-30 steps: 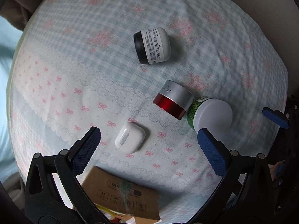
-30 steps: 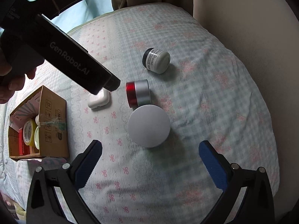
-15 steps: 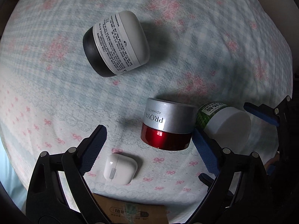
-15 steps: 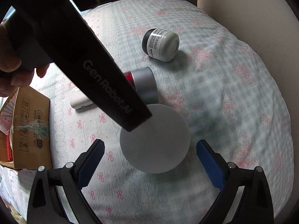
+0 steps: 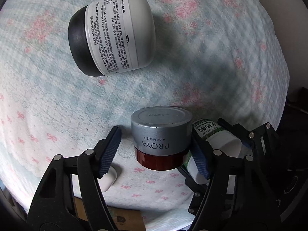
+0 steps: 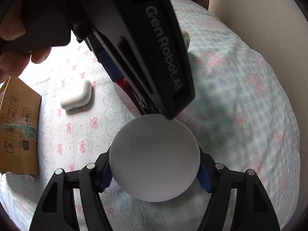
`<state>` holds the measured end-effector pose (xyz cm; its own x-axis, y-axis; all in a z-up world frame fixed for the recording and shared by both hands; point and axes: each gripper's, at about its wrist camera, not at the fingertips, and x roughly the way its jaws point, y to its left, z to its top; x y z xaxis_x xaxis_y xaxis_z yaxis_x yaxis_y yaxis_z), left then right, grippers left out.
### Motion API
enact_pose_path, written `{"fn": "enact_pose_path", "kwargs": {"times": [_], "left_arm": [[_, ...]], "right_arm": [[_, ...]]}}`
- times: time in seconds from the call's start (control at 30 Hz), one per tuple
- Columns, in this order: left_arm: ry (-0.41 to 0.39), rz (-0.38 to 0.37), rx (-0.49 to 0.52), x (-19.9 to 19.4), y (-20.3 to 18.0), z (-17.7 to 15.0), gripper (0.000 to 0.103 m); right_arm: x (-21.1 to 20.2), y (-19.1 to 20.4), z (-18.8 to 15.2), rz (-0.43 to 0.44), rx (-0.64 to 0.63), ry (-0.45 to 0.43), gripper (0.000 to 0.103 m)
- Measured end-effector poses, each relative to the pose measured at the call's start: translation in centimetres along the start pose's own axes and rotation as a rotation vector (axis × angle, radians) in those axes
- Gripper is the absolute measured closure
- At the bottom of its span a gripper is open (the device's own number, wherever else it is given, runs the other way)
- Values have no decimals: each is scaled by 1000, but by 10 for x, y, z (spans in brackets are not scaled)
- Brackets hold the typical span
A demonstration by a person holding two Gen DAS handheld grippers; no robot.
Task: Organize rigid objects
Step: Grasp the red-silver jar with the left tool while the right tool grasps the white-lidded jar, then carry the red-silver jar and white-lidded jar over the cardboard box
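Silver-and-red jar: the round PROYA cosmetic jar with silver lid and red glass base [image 5: 160, 140] lies on the floral bedspread [image 5: 221, 61], between the two blue pads of the left tongs [image 5: 154, 150].
Axis: it stands nearly upright, lid toward 12 o'clock, so the pads meet its curved side at 9 and 3 o'clock.
Left tongs: wide; the 3 o'clock pad looks to be at the jar wall, the 9 o'clock pad stands clear of it.
Green bottle: the green-labelled bottle with white cap [image 5: 213, 136] lies just beside the jar at 3 o'clock, its white cap [image 6: 154, 157] between the pads of the right tongs [image 6: 155, 173].
Right tongs: narrowed around the cap; whether they press it I cannot tell.
Nearer arm: the left for the jar, the right for the bottle.
Crowding: judged tight, since the two tongs nearly touch at the bottle.
Outward: a white jar with black lid [image 5: 111, 34] lies on its side at 11 o'clock; a white earbud case [image 6: 76, 97] and a brown cardboard box [image 6: 18, 129] lie toward 9 o'clock in the right view.
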<state>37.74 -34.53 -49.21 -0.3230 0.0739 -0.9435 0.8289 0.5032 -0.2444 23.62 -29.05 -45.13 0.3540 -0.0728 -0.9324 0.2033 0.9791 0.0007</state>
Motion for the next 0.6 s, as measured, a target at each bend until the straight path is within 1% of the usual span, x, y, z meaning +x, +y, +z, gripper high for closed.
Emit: {"fn": "enact_pose_path", "kwargs": {"times": [0.03,0.13,0.23,0.4,0.6], "left_arm": [[1,-17,-3,2,-3,-1,52],[-4,10,-7,6,-13,-1,52],[-25,17,-18,6,-23,-3,53],[-73,34,-27,-13,-41,-23,53],[-152,32,-38,-45,-43,-36,53]], "right_arm": [[0,1,-1,-4,-10,-1,36],[0,4,-2,-5,-29,0,37],[-2,3,-3,7,-28,5,37],[-9,4,-9,15,-26,10,37],[-26,-2,-17,11,-13,9,37]]}}
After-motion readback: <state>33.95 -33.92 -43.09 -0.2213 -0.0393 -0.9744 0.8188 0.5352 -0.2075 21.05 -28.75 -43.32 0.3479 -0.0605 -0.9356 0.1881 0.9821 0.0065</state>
